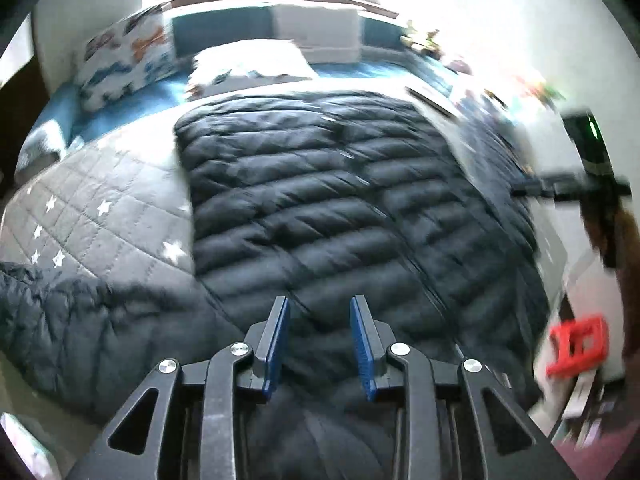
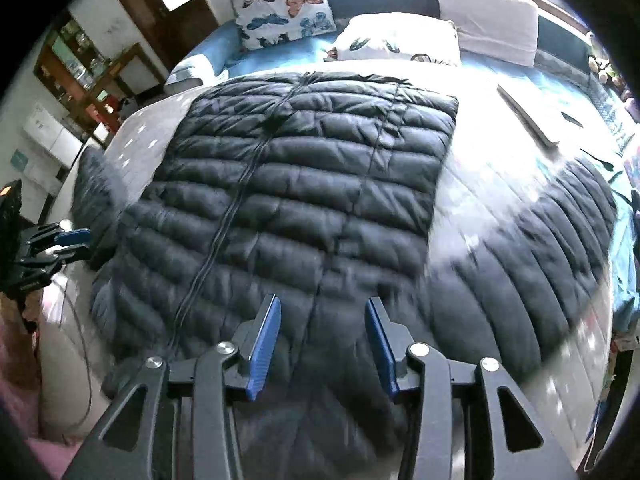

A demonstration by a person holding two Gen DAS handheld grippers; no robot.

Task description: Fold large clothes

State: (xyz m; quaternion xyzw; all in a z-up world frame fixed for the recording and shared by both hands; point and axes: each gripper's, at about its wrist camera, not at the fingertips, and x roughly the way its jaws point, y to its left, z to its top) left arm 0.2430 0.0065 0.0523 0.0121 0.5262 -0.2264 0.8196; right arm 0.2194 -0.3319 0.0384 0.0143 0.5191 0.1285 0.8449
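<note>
**Jacket spread flat, folding barely begun**

Blue-padded fingers of the left tool [image 1: 320, 344] fill the bottom centre of the left wrist view, standing apart with nothing between them; only dark quilted cloth shows below the gap. In the right wrist view the right tool [image 2: 322, 346] sits likewise at bottom centre, its pads wider apart and also empty. The left tool shows again at the left edge of that view, off the side of the jacket.

Both tools hang above the near end of the jacket [image 2: 296, 184], a dark puffer that lies spread on the bed [image 1: 100, 200], over a grey quilted cover with white stars. Its body runs from the bottom centre up toward the pillows [image 2: 288, 8] at the top of the frame, with the front closure showing as a dark line left of centre. One sleeve [image 2: 532, 256] lies stretched out toward the right of the right wrist view, and the other trails off to the lower left of the left wrist view.

As I judge it, the spreading and flattening is done, and the body looks fairly smooth. No fold is visible yet: both sleeves lie out to the sides and the body is at full length. What remains is bringing the sleeves in over the body, then folding the body over on itself.
</note>
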